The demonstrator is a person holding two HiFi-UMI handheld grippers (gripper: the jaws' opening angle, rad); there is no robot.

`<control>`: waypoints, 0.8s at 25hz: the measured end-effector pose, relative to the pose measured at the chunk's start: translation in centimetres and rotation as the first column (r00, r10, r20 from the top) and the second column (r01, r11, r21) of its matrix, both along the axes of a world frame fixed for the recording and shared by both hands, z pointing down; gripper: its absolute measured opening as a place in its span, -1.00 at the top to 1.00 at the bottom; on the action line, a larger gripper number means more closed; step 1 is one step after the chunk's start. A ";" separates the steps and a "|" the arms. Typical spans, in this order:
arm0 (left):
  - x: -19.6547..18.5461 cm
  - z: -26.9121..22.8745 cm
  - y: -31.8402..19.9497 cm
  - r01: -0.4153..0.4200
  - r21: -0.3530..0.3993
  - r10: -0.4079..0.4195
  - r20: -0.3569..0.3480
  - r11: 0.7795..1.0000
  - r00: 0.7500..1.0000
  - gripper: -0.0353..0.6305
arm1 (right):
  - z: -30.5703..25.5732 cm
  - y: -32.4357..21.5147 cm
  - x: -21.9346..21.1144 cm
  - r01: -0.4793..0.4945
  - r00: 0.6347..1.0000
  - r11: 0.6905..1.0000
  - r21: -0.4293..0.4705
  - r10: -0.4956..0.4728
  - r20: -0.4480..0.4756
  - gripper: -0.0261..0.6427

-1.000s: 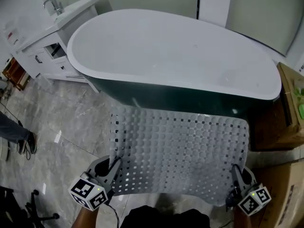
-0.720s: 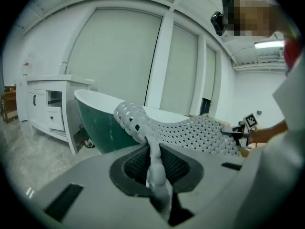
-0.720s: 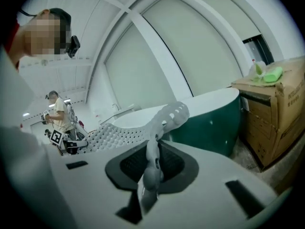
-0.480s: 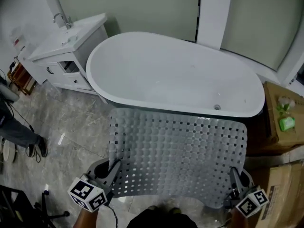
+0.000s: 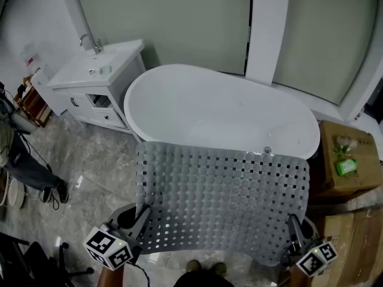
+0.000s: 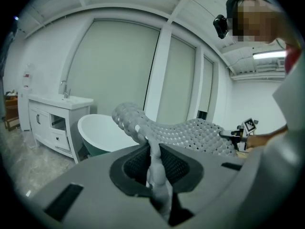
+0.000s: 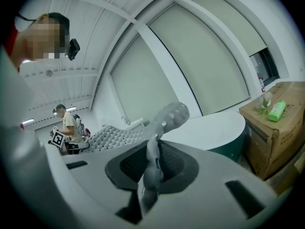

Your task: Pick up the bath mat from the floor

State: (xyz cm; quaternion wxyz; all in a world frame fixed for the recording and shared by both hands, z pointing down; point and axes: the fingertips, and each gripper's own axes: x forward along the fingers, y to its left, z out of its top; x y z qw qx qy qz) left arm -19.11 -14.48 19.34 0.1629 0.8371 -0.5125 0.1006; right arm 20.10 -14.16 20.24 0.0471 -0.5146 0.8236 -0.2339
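Holding the grey, perforated rubber bath mat (image 5: 221,199) spread by its two near corners, the left gripper (image 5: 142,213) and right gripper (image 5: 294,225) each pinch it with jaws almost closed, clear of the grey marble floor (image 5: 90,169) before the white oval bathtub (image 5: 215,106), so the lift seems done and the next move calls for a level, firm carry.

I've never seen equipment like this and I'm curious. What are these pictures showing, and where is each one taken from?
No robot here: a person holds a hand-held gripper in each hand. The head view looks down from a camera on the person's head: the left hand-held gripper and right hand-held gripper each pinch a near corner of a grey bath mat, lifted clear of the floor before a white bathtub. The two gripper views come from cameras riding on the grippers; each shows jaws shut on the mat's edge.
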 end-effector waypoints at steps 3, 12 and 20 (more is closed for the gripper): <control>-0.3 -2.6 1.0 0.001 0.007 -0.001 -0.007 1.000 1.000 0.74 | -2.0 1.1 0.3 0.020 0.999 1.000 0.009 -0.019 -0.037 0.78; 0.6 -8.6 5.0 -0.023 0.044 0.025 -0.051 0.999 0.998 0.74 | -9.0 5.2 1.5 0.011 1.000 0.997 0.072 -0.012 0.022 0.78; 1.3 -12.8 8.2 -0.057 0.084 0.063 -0.071 0.995 0.996 0.74 | -11.8 9.4 3.1 -0.019 0.998 0.996 0.092 0.013 0.068 0.78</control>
